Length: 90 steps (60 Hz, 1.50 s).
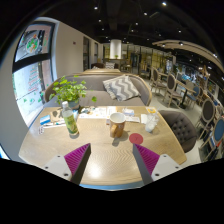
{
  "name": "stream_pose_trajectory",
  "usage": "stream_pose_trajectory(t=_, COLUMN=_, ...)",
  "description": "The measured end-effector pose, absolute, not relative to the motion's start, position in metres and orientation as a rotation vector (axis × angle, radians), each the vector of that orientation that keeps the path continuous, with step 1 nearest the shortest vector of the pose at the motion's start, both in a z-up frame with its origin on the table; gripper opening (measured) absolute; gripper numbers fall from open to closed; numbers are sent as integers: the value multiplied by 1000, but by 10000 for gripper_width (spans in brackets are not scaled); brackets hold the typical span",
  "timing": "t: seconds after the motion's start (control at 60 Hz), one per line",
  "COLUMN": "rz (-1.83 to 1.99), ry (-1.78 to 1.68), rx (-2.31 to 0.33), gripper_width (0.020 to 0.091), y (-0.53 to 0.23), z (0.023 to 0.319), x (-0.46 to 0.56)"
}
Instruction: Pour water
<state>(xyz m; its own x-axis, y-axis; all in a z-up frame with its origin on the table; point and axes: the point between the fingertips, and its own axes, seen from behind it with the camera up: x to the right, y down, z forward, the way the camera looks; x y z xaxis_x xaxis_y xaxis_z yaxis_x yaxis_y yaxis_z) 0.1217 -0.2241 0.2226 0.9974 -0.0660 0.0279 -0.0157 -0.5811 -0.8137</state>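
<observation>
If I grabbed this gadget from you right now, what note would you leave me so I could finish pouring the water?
Gripper: open, empty, held above the near side of the wooden table.
Beyond the fingers: a brown cup near the middle, a clear glass to its left by a potted plant, and a white cup to its right.
Done: nothing grasped or poured.
Left: reach forward, pick up the water vessel, pour. I cannot tell which one holds water.

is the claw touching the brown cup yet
Apart. The gripper view shows bare table between the claw and the brown cup, which stands beyond the open fingers.
</observation>
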Motion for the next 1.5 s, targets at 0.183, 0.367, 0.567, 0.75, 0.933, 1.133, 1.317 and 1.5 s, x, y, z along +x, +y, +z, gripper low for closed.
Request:
stream_pose_trajectory(t=0.183, rz=-55, ry=77, rx=-2223, gripper_width=856, y=-201, z=189, x=87)
stream_pose_trajectory(t=0.367, rz=-32, ry=94, rx=-2229, gripper_width=858, y=-167, z=158, x=27)
stream_pose_trajectory(t=0.567, rz=47, ry=78, rx=-2179, gripper_width=861, y=-100, z=136, x=-54)
stream_pose_trajectory(t=0.75, rz=59, ry=50, rx=-2101, gripper_width=862, y=-23, z=122, x=-96)
stream_pose_trajectory(t=0.933, rz=32, ry=26, rx=-2057, gripper_width=860, y=42, z=92, x=-106)
stream_pose_trajectory(t=1.133, rz=35, ry=44, rx=-2034, gripper_width=543, y=74, z=68, x=-105)
stream_pose_trajectory(t=1.317, rz=15, ry=25, rx=-2019, gripper_width=445, y=74, z=68, x=-104)
stream_pose_trajectory(t=1.5, rz=32, ry=-6, rx=-2011, gripper_width=402, y=64, z=96, x=-101)
